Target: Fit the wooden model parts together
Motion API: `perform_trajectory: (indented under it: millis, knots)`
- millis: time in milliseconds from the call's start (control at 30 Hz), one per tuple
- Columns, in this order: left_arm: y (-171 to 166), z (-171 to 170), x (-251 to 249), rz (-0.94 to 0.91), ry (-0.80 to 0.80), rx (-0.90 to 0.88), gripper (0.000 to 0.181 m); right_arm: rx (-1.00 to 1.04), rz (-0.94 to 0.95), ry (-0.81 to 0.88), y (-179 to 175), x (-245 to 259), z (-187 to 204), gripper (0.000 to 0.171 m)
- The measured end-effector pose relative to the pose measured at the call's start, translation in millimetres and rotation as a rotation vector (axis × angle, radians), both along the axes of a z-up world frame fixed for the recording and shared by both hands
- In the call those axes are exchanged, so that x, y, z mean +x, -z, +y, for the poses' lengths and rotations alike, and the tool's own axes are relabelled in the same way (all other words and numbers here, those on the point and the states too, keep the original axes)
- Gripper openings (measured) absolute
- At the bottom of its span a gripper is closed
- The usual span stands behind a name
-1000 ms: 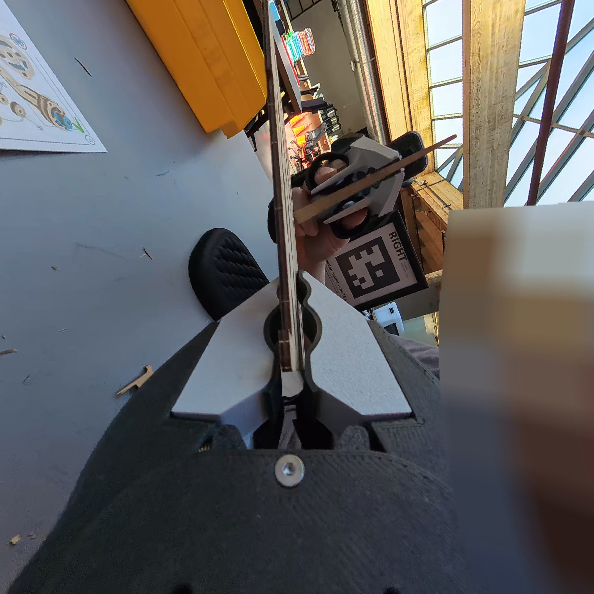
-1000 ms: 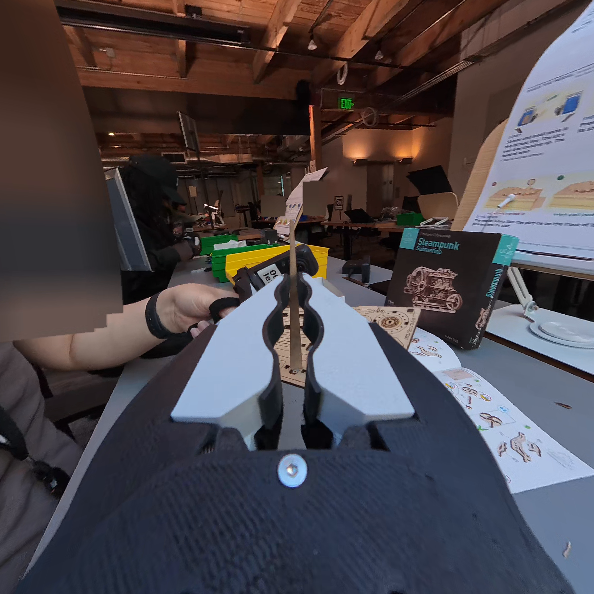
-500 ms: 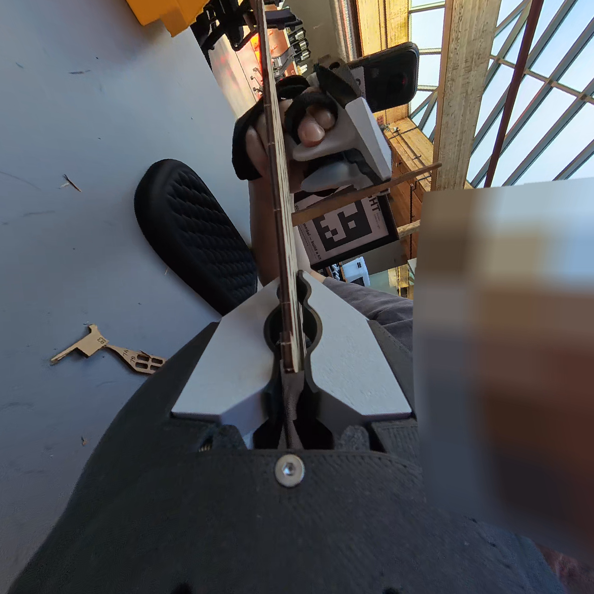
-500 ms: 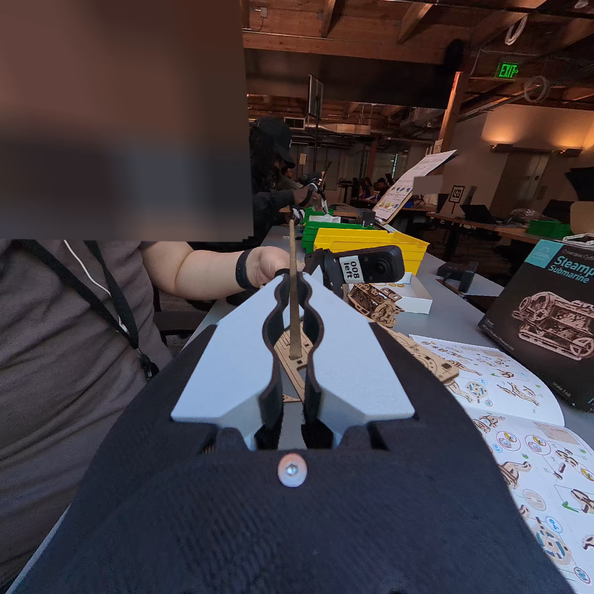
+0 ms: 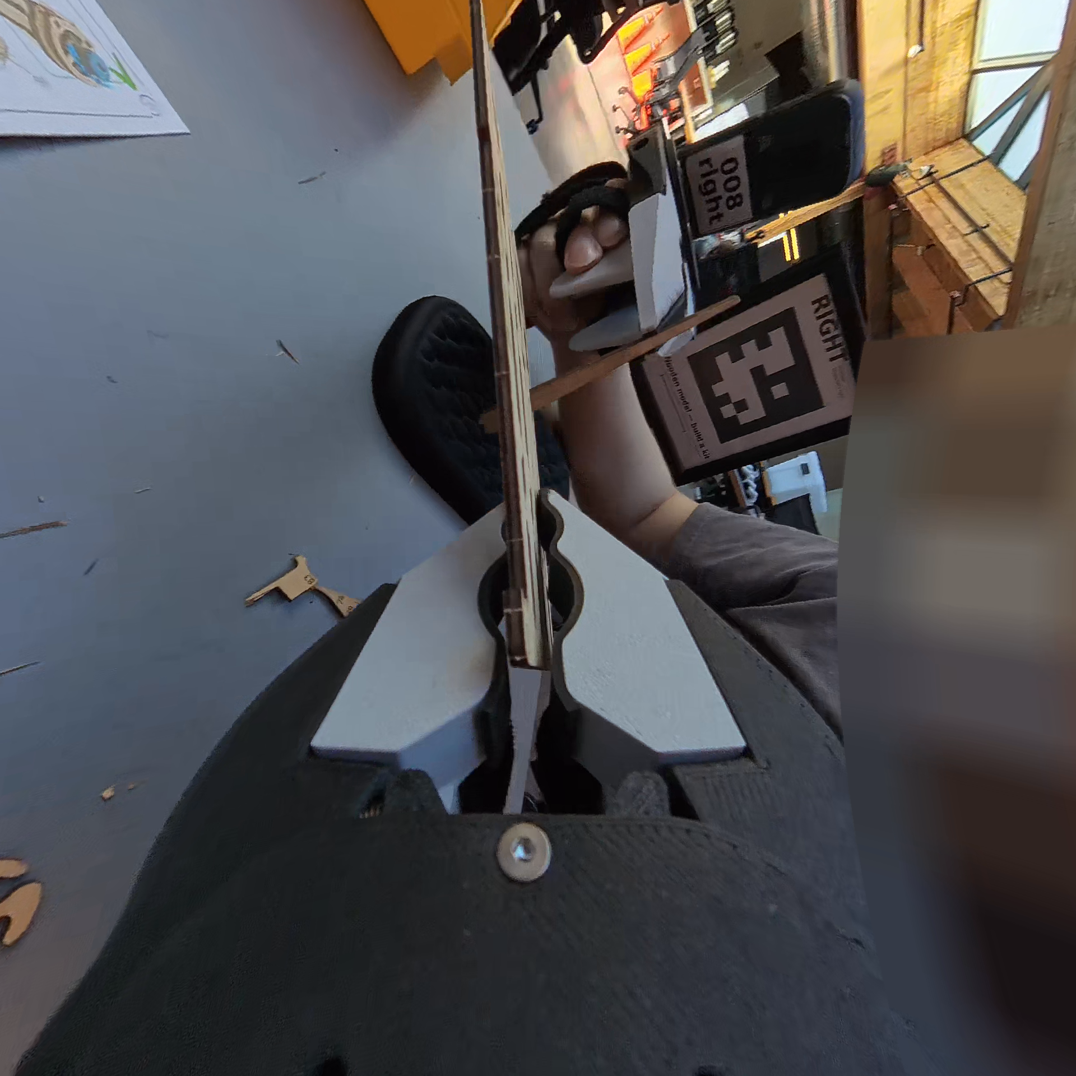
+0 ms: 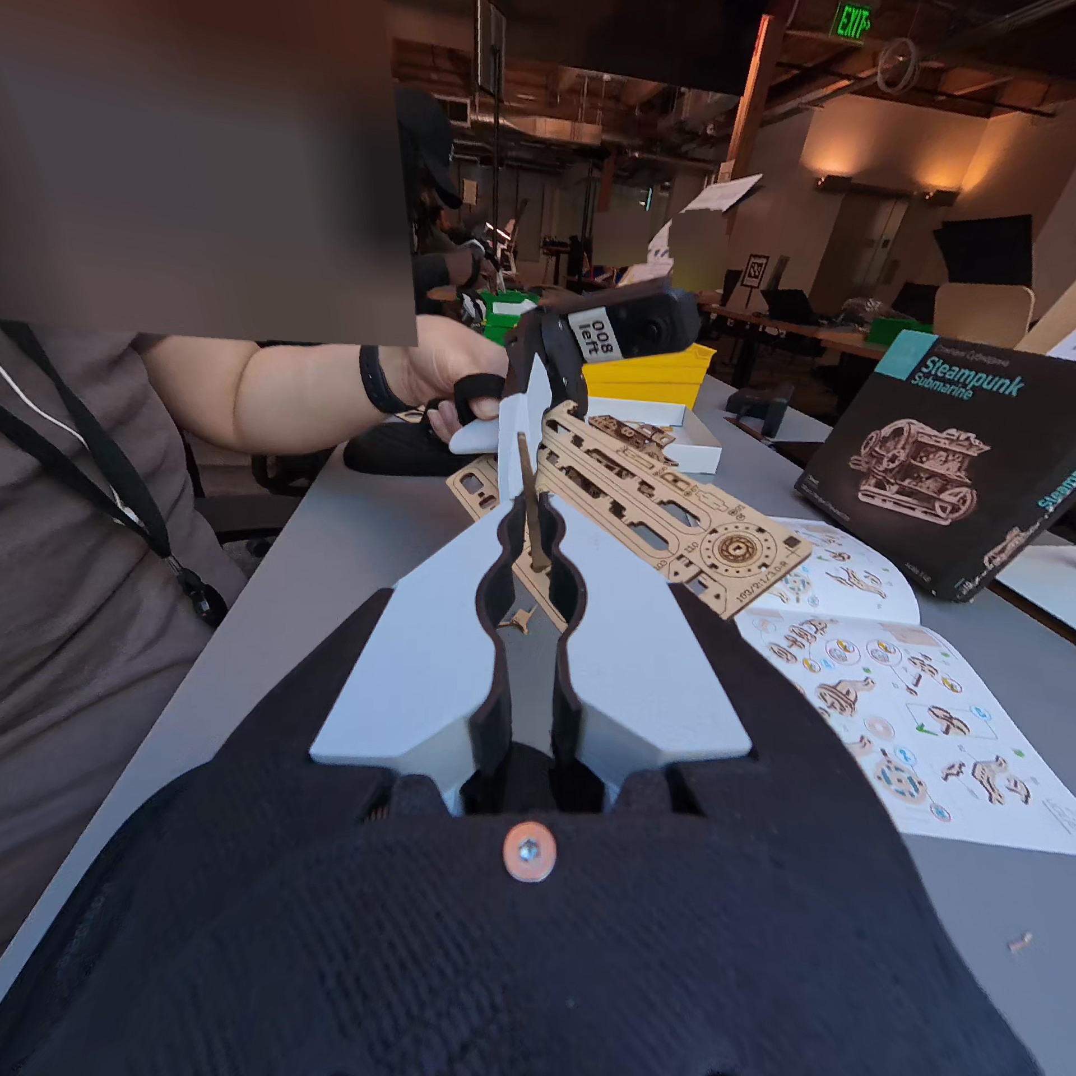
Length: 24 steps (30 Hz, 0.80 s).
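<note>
My left gripper (image 5: 524, 509) is shut on the edge of a laser-cut wooden sheet (image 5: 506, 326), held on edge above the grey table (image 5: 204, 349). In the right wrist view the sheet (image 6: 669, 512) lies slanted, with the left gripper (image 6: 515, 442) at its far end. My right gripper (image 6: 530, 503) is shut on a thin wooden stick (image 6: 527, 489). The stick's lower end sits in a slot of the sheet. In the left wrist view the stick (image 5: 611, 364) pokes through the sheet, and the right gripper (image 5: 617, 314) holds it just beyond.
An open instruction booklet (image 6: 873, 669) and a black kit box (image 6: 943, 466) lie to the right. A white tray (image 6: 681, 442) holding a part-built model and a yellow bin (image 6: 640, 372) stand behind. A black pad (image 5: 442, 396) and loose wooden scraps (image 5: 297, 585) lie on the table. Tip to tip, the grippers are about 7 centimetres apart.
The right gripper has brought the stick up to the sheet; its end now sits through a slot. The two grippers have come closer together.
</note>
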State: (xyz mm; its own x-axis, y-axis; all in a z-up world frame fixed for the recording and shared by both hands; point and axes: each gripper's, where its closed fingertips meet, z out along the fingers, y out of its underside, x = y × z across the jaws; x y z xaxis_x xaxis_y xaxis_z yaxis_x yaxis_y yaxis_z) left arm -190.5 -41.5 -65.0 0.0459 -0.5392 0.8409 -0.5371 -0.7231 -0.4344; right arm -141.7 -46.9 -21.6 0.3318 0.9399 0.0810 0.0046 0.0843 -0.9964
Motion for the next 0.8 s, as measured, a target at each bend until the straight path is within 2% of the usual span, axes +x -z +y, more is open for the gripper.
perform_trajectory:
  millis: [267, 333, 433, 533, 633, 700, 800]
  knots:
    - [16, 26, -3, 0.305, 0.031, 0.25, 0.002, -0.011, -0.178, 0.152, 39, 5, 13, 0.004]
    - [21, 33, -5, 0.369, 0.036, 0.299, 0.002, -0.028, -0.201, 0.184, 45, 6, 17, 0.017]
    - [24, 40, -6, 0.421, 0.037, 0.331, 0.002, -0.067, -0.209, 0.248, 49, 10, 26, 0.05]
    - [24, 45, -7, 0.455, 0.035, 0.373, 0.002, -0.041, -0.252, 0.307, 49, 7, 32, 0.058]
    - [21, 48, -7, 0.462, 0.024, 0.402, 0.001, 0.008, -0.368, 0.368, 57, 1, 36, 0.057]
    - [19, 50, -7, 0.455, 0.016, 0.406, 0.001, 0.059, -0.449, 0.438, 64, 0, 41, 0.049]
    - [13, 52, -8, 0.434, -0.001, 0.401, 0.001, 0.126, -0.42, 0.515, 52, -6, 37, 0.043]
